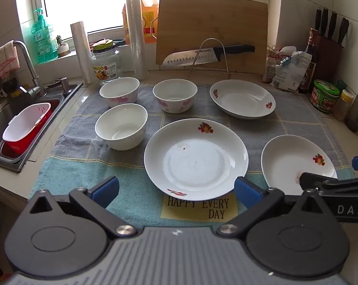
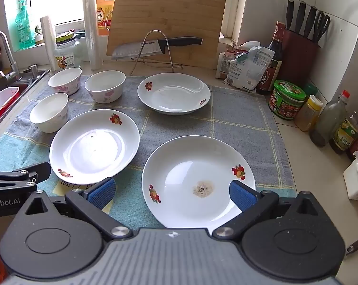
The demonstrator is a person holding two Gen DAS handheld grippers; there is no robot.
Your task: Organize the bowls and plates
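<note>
Nearest, left gripper (image 1: pixel 176 191) and right gripper (image 2: pixel 171 193) both spread wide, blue pads bare, nothing between them — each tilted down over the checked dish towel (image 2: pixel 240 118) on the worktop (image 2: pixel 321 178).

Just ahead of the right gripper, near right plate (image 2: pixel 198 180), floral-rimmed, a dried speckled stain in its well. Ahead of the left gripper, near left plate (image 1: pixel 195 159), overlapping the towel's "HAPPY EVERY DAY" label (image 1: pixel 199 207).

Farther back, far plate (image 2: pixel 174 93) alone at right; at left, three bowls clustered — near bowl (image 1: pixel 121 125), far left bowl (image 1: pixel 119 92), far middle bowl (image 1: pixel 175 95).

Likely glazed ceramic: stiff, moderately heavy, slick, chippable. Best pinched at the raised rim, pads over and under the lip; bowls taken by the wall, gently stacked.
</note>
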